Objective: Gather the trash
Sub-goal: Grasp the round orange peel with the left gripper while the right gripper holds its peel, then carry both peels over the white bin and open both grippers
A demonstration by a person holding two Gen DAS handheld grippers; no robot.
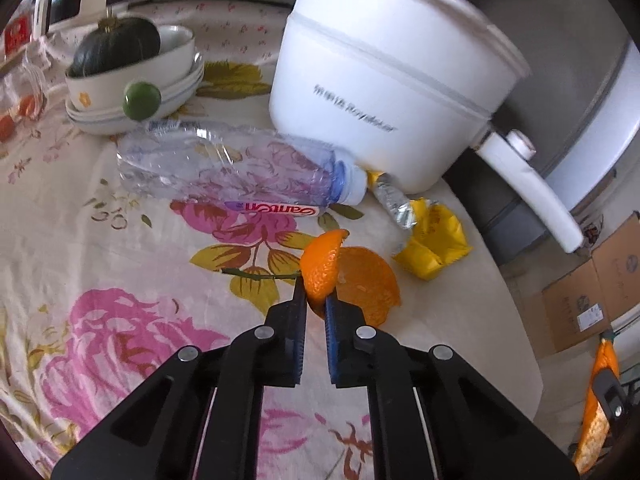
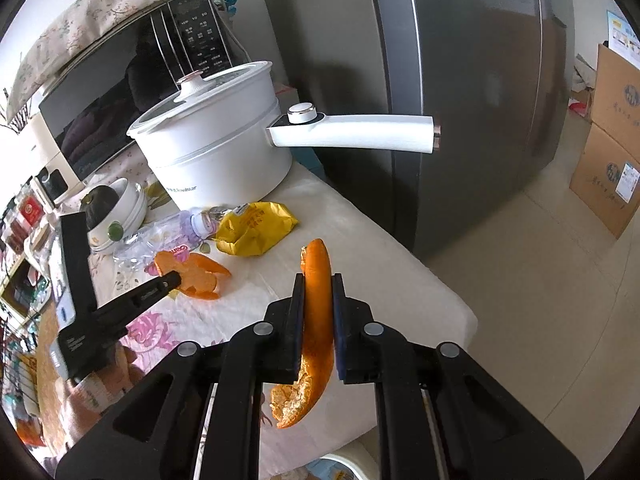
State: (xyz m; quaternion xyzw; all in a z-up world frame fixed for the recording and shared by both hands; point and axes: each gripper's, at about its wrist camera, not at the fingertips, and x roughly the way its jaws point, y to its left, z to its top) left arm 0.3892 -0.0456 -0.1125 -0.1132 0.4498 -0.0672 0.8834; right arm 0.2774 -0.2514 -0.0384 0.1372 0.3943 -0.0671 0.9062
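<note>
Left wrist view: an orange peel (image 1: 320, 268), at lower centre on the floral tablecloth (image 1: 100, 208), is pinched by the left gripper (image 1: 316, 302). Another peel strip (image 2: 318, 304) is clamped by the right gripper (image 2: 318, 280), below a crushed bottle (image 1: 232, 166).

One curl of orange peel (image 2: 318, 320) stands nearly upright, pinched between the right fingers (image 2: 298, 320); a second, splayed peel (image 1: 320, 276) sits on the flowered surface (image 1: 120, 240), its raised edge nipped by the left fingers (image 1: 298, 308). Behind it lie a crushed clear bottle (image 1: 224, 168) on its side and a crumpled yellow wrapper (image 1: 436, 240).
</note>
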